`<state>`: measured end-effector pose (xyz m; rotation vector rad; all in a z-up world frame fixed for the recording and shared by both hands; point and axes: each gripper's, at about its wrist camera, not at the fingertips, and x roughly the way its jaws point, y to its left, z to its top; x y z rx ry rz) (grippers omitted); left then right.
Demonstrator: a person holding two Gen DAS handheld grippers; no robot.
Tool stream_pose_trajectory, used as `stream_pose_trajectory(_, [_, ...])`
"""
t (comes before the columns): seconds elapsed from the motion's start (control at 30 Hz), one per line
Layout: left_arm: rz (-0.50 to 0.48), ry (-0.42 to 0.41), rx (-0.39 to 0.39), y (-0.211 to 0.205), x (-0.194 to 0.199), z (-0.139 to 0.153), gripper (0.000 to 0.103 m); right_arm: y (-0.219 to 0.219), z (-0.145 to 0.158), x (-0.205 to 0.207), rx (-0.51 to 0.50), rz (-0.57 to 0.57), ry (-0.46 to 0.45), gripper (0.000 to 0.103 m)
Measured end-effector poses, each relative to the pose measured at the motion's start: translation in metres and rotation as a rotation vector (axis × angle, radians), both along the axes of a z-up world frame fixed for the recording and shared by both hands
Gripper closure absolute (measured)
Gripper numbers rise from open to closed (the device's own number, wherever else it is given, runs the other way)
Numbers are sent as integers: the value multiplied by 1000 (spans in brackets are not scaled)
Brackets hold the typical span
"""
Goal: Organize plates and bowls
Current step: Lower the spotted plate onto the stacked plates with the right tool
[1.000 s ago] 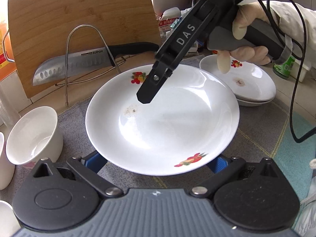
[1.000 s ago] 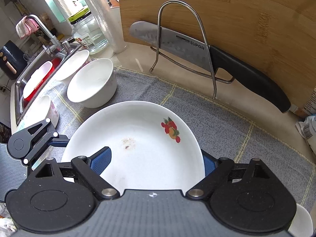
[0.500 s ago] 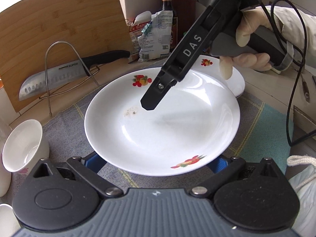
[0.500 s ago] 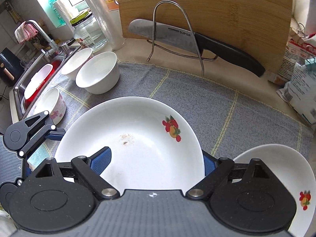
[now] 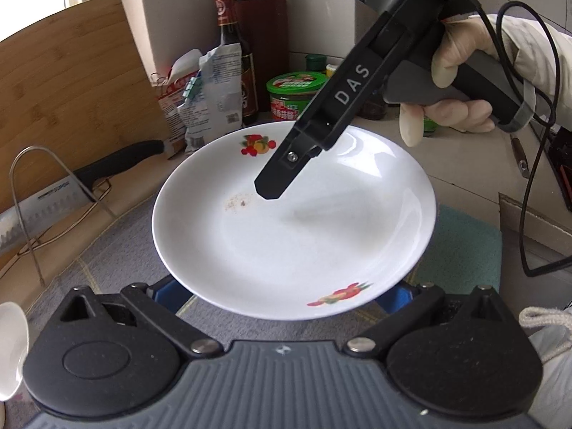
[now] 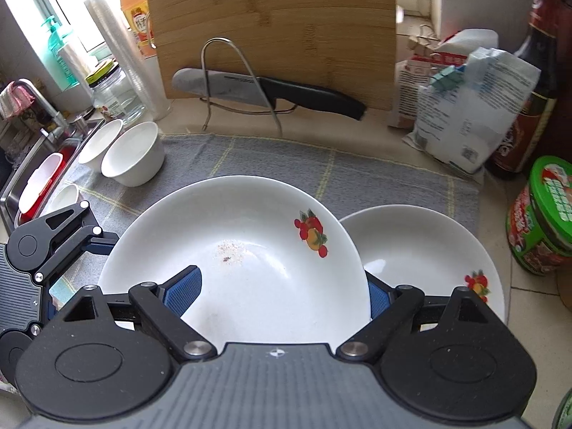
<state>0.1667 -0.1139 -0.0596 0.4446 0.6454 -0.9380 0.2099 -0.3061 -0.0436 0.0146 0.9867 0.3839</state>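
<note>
- Plate (image 6: 250, 271), white with fruit prints and a brown speck patch, sits held above the grey mat (image 6: 357, 175), gripped from two sides.
- Right gripper (image 6: 282, 293) has its blue fingers (image 6: 184, 289) spread wide, one inside the plate and one outside its rim; they appear to clamp the rim.
- Left gripper (image 5: 286, 295) has its fingers under the plate's near edge; whether they press on it, I cannot tell.
- Second plate (image 6: 429, 261) lies just right of the held one, partly under it.
- Bowls (image 6: 134, 159) stand on the mat's left, beside the sink (image 6: 21, 182).
- Knife (image 6: 271, 94) rests in a wire rack against the cutting board (image 6: 271, 25) on the tabletop (image 6: 375, 136).
</note>
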Motion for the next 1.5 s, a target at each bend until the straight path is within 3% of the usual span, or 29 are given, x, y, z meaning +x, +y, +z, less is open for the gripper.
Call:
stream_pose_trajectory(0.33, [-115, 21, -6, -58, 15, -11, 0, -59, -11, -8, -28, -147, 11, 8])
stream_pose_trajectory(0.57, [-131, 56, 6, -73, 24, -19, 0, -77, -25, -2, -35, -182, 38, 8])
stream_pose_trajectory(1.5, [-129, 78, 43, -80, 30, -29, 0, -74, -44, 8, -91, -204, 89, 6])
